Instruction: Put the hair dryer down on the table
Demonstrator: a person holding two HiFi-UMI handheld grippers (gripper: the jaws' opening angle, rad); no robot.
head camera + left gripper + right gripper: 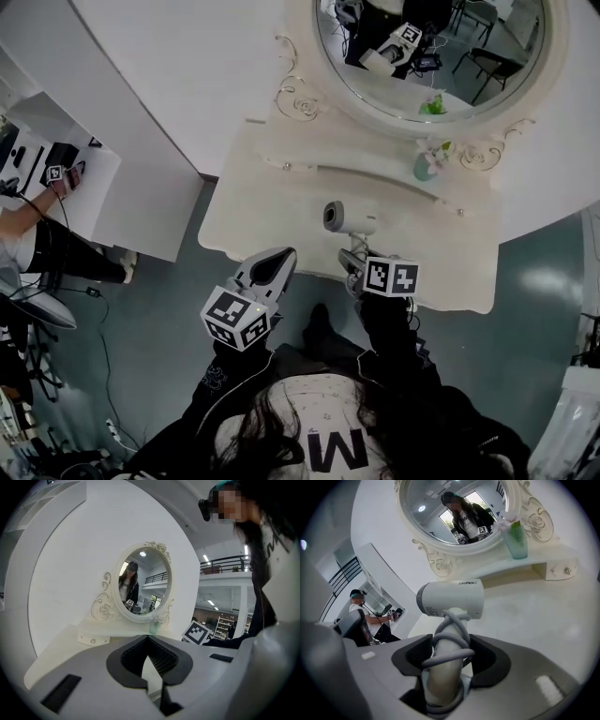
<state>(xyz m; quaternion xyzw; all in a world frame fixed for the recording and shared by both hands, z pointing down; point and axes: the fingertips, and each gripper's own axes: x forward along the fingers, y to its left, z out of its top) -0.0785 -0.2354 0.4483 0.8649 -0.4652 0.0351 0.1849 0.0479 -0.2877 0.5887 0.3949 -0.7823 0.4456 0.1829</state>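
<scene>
Here, the right gripper (352, 263) fingers clench the white hair dryer (347, 217) by its cord-wrapped handle over the desk (272, 206); at nine o'clock, the left gripper (268, 272) fingers sit closed, empty.

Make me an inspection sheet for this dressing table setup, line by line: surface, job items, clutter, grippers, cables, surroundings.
Surface: cream dressing table with a smooth top.
Job's things: white hair dryer, held by its handle over the table; whether it touches the top cannot be told.
Clutter: small green vase with flowers, on the shelf under the oval mirror.
Grippers: right gripper shut on the dryer's handle; left gripper jaws together, nothing between them.
Cables: grey cord wound round the handle; thin cable on the floor at left.
Surroundings: white wall, teal floor, another person at a white desk at left.
</scene>
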